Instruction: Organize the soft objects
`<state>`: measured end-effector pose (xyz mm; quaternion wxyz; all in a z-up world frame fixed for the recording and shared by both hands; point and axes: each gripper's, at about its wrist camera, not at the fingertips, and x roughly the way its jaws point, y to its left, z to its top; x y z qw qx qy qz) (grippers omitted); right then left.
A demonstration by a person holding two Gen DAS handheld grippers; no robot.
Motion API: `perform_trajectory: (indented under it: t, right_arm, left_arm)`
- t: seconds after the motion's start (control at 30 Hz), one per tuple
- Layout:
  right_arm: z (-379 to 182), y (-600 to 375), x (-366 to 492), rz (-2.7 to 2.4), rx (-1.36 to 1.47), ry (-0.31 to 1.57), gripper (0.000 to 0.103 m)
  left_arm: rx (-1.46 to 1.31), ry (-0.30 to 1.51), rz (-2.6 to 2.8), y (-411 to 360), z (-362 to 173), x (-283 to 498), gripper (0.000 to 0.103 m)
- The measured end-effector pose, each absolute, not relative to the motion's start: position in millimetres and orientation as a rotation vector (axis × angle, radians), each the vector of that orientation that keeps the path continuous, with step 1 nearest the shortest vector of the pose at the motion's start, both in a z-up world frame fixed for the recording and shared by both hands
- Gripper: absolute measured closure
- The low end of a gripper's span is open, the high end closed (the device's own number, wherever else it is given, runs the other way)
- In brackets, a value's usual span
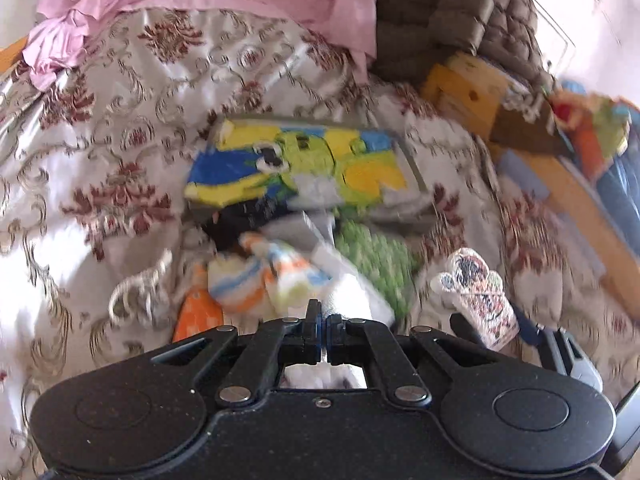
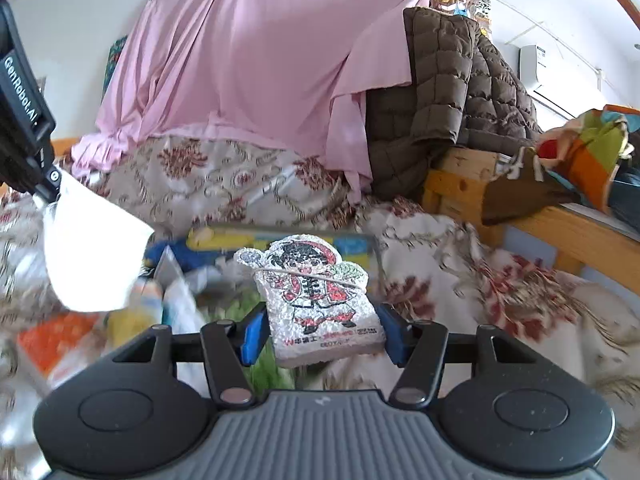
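A flat, pebbly-textured foam figure [image 2: 320,300], cut to a cartoon Santa-dressed child with red lettering too small to read, sat pinched in the right tongs [image 2: 322,334] above the floral satin bedspread [image 2: 460,248]. Left of it, the left tongs [image 1: 323,330], pressed together, gripped a white cloth [image 2: 92,256]; their housing read "GenRobot.AI". Behind lay a blue-yellow cartoon cushion [image 1: 304,164].

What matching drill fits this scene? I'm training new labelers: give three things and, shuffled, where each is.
Things:
1. cartoon-figure block
2. white cloth
3. brown quilted jacket

Places:
A. draped over the wooden frame
B. hanging from the left gripper
C. between the right gripper's jaws

Pairs: 1-C, 2-B, 3-A
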<state>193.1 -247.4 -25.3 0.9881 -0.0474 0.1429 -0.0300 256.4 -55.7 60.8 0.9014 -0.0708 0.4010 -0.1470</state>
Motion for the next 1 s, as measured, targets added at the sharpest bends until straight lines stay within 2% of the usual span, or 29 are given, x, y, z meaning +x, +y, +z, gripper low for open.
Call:
perform_trajectory:
  t: [0.17,0.3,0.37,0.47,0.73,0.93,1.0]
  right_arm:
    - [-17,-256,235,-0.054,-0.041,0.229,0.041]
    - [-19,-264,276,-0.05,-0.027,0.251,0.041]
    - [-19,-268,297,-0.053,-0.019,0.259,0.041]
    - [-22,-273,320,-0.05,-0.03,0.248,0.046]
    - [-44,-291,370,-0.026,-0.007,0.327,0.047]
    - [-48,-304,373,-0.038,0.033,0.335,0.046]
    - [-47,-309,373,-0.044,0.056,0.337,0.041]
  left_arm:
    - [-0.193,0.77,-0.304,-62,75,294,0.102]
    - [-0.223,0.737,-0.305,-74,74,329,0.102]
    - [-0.228,0.72,-0.305,-83,69,349,0.102]
    - [-0.233,0.686,-0.294,-98,60,377,0.102]
    - [-0.191,0.668,-0.286,-127,26,445,0.101]
    - [-0.212,0.699,-0.265,-135,0,474,0.101]
    - [-0.218,0.711,-0.257,-137,-8,479,0.101]
